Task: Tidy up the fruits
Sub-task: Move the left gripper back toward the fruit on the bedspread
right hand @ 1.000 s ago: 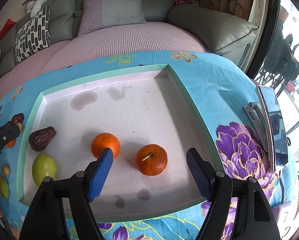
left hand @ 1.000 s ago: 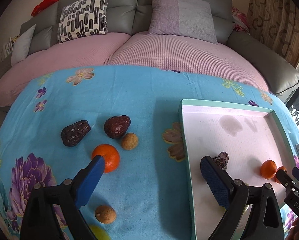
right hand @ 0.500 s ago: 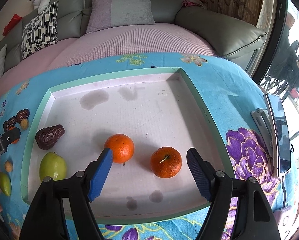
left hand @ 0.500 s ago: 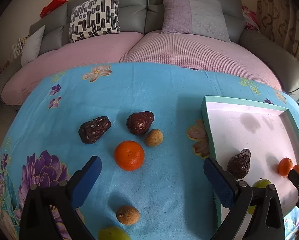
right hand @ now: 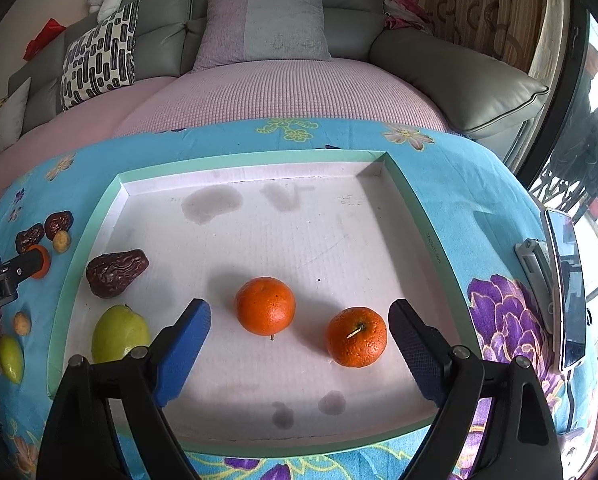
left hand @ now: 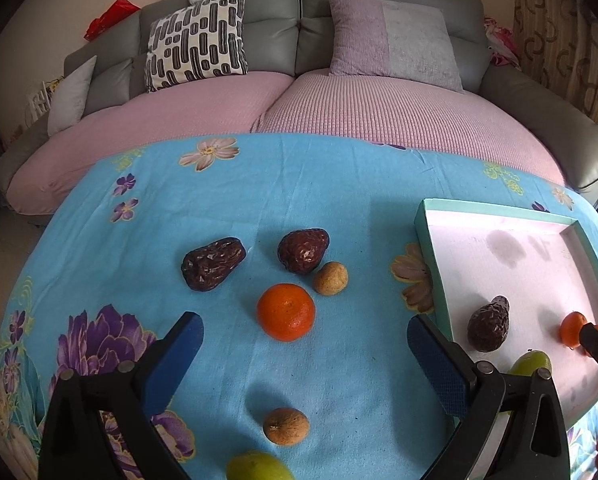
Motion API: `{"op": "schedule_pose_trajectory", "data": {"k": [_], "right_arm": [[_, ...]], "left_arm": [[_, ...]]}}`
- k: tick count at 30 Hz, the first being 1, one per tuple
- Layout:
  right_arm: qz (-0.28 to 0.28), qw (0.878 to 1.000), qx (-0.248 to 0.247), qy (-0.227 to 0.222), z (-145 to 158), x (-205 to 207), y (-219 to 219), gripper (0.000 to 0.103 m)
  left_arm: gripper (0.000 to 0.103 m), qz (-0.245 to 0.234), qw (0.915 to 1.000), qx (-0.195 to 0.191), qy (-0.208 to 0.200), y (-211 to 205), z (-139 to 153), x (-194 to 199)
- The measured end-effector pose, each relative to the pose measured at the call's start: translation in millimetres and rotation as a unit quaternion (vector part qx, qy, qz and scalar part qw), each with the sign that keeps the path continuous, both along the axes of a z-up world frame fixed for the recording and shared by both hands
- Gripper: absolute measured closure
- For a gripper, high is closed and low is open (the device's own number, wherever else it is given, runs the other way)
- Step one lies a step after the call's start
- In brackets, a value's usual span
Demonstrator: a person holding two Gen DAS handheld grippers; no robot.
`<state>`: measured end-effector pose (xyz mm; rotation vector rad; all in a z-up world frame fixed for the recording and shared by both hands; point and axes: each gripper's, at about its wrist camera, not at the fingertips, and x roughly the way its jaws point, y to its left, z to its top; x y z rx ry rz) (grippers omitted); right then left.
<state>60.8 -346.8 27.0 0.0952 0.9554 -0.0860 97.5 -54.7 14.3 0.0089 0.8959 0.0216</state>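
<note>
Orange and dimpled, two tangerines sit well inside the mint-rimmed tray (right hand: 409,200): the left tangerine (right hand: 265,306) is smooth and round, the stemmed tangerine (right hand: 357,336) shows a short twig. Both lie between the blue pads of the right gripper (right hand: 299,340), whose jaws are opening and press on neither. At the tray's left side rest a wrinkled dark date (right hand: 117,274) and a green fruit (right hand: 117,334). On the blue flowered cloth (left hand: 319,184), left of the tray, lies a third tangerine (left hand: 286,312) with two more dates, two small brown fruits and a green one nearby; the left gripper (left hand: 305,344) hangs above it, spread wide and empty.
</note>
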Motion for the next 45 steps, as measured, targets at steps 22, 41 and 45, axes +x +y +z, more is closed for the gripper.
{"op": "schedule_pose_trajectory", "data": {"k": [22,41,45], "right_arm": [[0.041,0.998,0.043,-0.021,11.8,12.9,55.7,0.012],[0.153,0.983,0.078,-0.072,32.6,24.9,158.3,0.013],[0.175,0.978,0.087,-0.070,30.6,30.2,182.5,0.022]], "left_arm": [[0.000,0.048,0.9985,-0.015,-0.023,79.2,16.0,-8.3],[0.000,0.112,0.9856,-0.124,-0.029,152.2,20.3,2.3],[0.002,0.108,0.9843,-0.138,-0.016,155.9,8.0,15.6]]}}
